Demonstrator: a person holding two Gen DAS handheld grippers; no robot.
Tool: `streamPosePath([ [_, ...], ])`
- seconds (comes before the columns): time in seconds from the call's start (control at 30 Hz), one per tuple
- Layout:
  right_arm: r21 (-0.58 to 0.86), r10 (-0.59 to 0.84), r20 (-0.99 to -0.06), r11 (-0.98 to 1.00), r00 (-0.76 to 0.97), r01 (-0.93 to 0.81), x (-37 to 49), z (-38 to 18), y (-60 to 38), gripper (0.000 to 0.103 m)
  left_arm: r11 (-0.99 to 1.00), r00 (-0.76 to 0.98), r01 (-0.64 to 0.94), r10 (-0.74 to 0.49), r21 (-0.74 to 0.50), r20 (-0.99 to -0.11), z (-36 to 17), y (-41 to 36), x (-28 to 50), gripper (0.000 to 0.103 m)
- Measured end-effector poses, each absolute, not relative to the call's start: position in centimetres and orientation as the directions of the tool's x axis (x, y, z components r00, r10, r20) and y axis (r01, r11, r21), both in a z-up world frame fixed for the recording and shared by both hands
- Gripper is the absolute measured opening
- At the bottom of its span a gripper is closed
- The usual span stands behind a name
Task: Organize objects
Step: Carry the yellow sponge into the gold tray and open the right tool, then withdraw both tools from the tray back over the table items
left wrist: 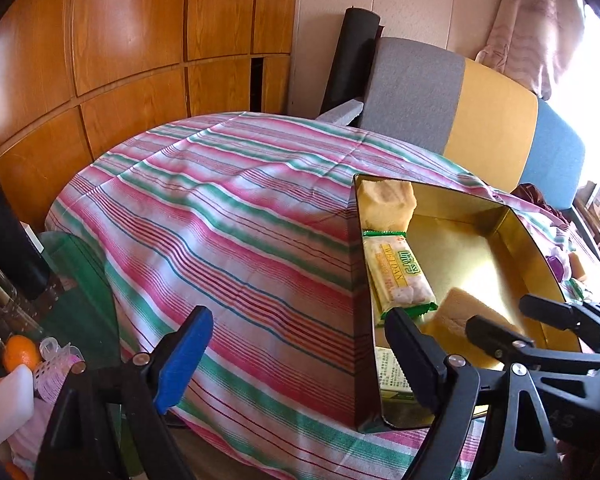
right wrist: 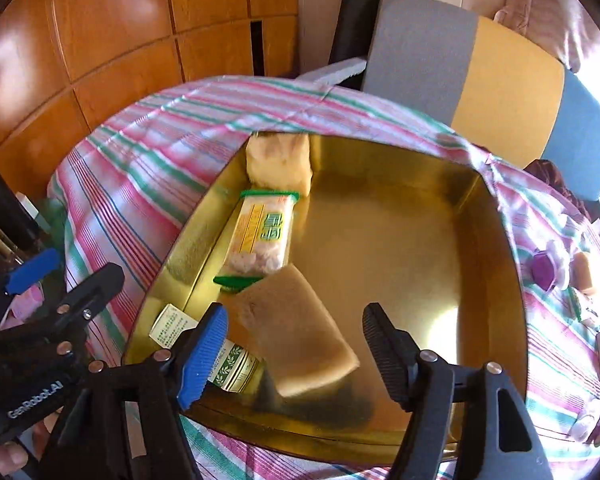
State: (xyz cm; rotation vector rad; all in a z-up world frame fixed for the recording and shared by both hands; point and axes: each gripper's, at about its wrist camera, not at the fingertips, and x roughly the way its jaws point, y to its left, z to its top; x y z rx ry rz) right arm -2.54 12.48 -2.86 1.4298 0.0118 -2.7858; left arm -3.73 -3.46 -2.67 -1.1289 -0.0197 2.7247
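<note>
A gold tin box (right wrist: 495, 216) (left wrist: 531, 240) sits on the striped cloth. Along its left side lie a pale pastry packet (right wrist: 280, 160) (left wrist: 387, 204), a green-edged snack bar (right wrist: 262, 236) (left wrist: 397, 272) and a green-printed packet (right wrist: 224, 360) (left wrist: 391, 376). A tan sponge-like block (right wrist: 300, 332) (left wrist: 459, 316) lies tilted in the box, just ahead of my right gripper (right wrist: 294, 348), which is open with the block apart from both fingers. My left gripper (left wrist: 300, 356) is open and empty over the cloth, its right finger at the box's left wall.
The striped cloth (left wrist: 220, 220) covers a round table. A grey, yellow and blue chair (left wrist: 491, 120) stands behind it. An orange (left wrist: 20, 352), a white block (left wrist: 10, 404) and clutter lie at lower left. Purple and white small items (right wrist: 543, 268) lie right of the box.
</note>
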Motion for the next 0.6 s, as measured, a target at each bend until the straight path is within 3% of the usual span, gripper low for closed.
streamPosePath([
  [0.6,-0.007,0.033,-0.737,-0.999,-0.675,-0.041,0.5,1.1,14.7,0.072,-0.978,-0.722,-0.204,0.187,-0.053,-0.666,-0.6,-2.0,-1.8,0.090],
])
